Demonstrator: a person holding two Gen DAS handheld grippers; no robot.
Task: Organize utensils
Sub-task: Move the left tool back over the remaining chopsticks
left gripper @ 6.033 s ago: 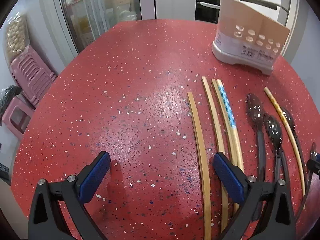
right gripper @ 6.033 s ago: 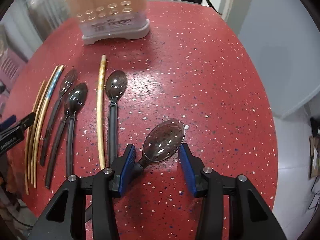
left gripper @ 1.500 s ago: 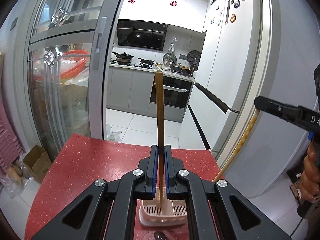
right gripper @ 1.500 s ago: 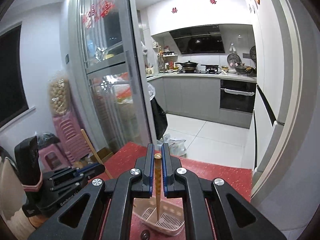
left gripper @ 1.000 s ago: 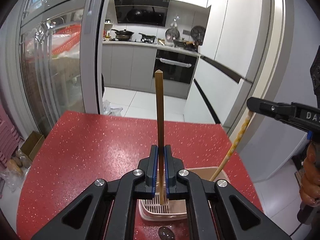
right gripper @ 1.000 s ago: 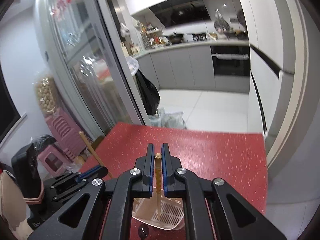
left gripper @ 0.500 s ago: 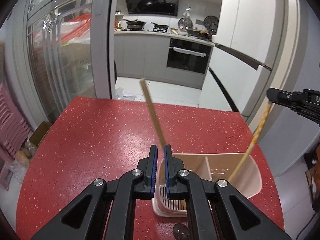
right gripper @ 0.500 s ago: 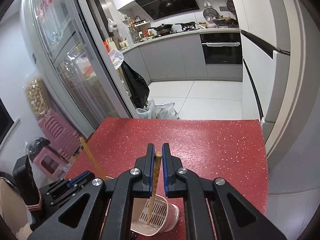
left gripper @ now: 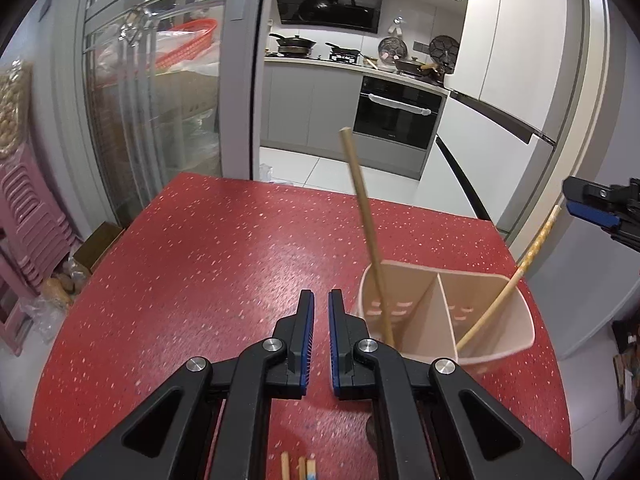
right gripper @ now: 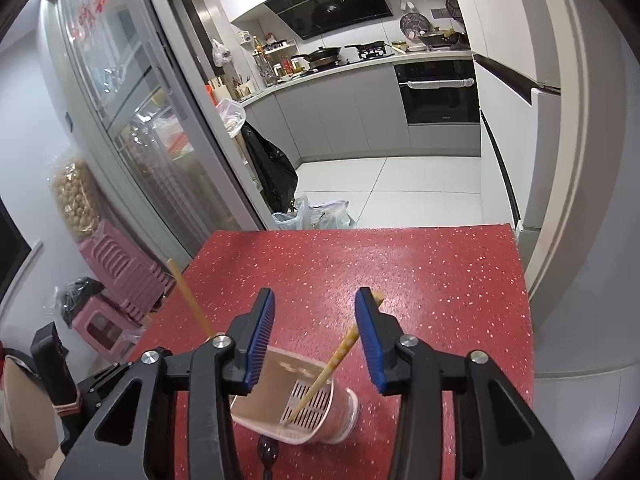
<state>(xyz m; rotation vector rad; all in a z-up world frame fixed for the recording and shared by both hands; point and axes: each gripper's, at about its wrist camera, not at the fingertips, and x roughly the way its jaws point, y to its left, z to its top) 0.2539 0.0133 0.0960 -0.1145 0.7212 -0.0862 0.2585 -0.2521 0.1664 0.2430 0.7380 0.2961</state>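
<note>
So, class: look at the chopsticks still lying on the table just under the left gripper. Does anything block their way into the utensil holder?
Nothing visible blocks it. The chopsticks on the table lie near the utensil holder, whose top is open. One plain chopstick leans in its left compartment and a patterned chopstick in its right, leaving room.

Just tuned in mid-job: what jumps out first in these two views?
Two chopsticks lean in the pink utensil holder on the red table: a plain chopstick in its left compartment, a patterned chopstick in its right. The right hand-held gripper hangs open above it; the left hand-held gripper holds nothing.
</note>
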